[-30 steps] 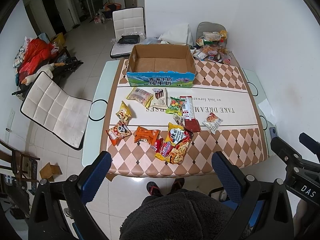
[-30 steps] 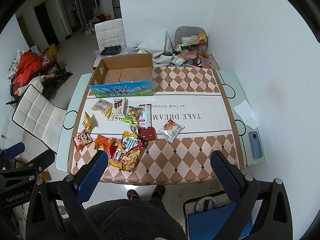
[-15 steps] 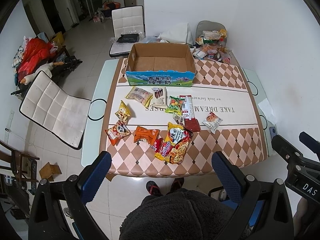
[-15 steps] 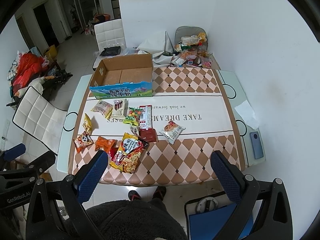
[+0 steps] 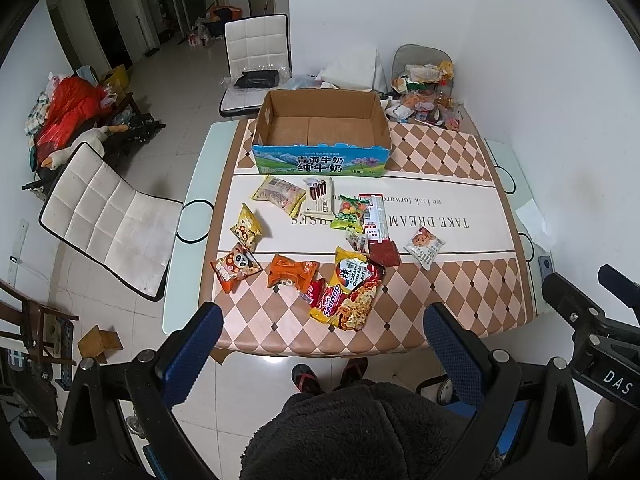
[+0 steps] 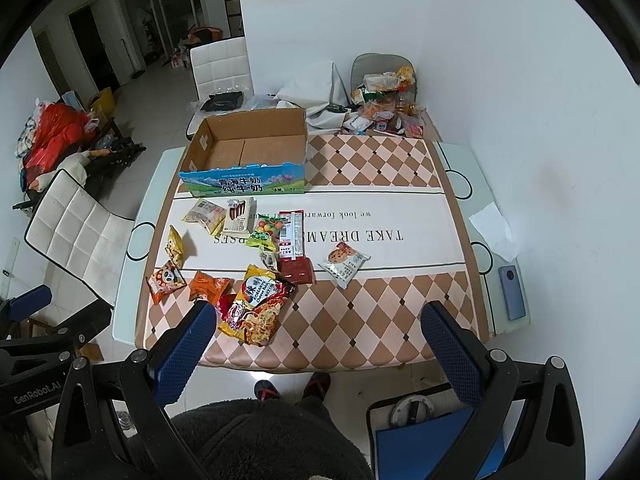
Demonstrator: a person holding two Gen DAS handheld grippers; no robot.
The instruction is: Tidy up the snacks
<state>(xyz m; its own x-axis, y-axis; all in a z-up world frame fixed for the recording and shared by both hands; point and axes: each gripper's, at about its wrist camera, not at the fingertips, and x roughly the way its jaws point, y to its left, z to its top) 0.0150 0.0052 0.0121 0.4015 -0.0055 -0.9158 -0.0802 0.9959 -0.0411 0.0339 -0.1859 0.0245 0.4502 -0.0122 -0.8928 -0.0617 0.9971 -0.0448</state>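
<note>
nothing is picked up yet; the left gripper (image 5: 322, 338) and right gripper (image 6: 320, 332) are spread wide, holding nothing, high above the desk (image 5: 440, 304); the snacks (image 5: 352, 292) lie loose in front of the empty box (image 5: 320, 160); next, i think, go down and pinch one near packet.

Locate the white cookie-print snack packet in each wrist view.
Left wrist: white cookie-print snack packet, right of centre, alone beside the dark red pouch.
Right wrist: the packet, near centre.
Shared landmark: open cardboard box with blue printed front behind the snacks.
</note>
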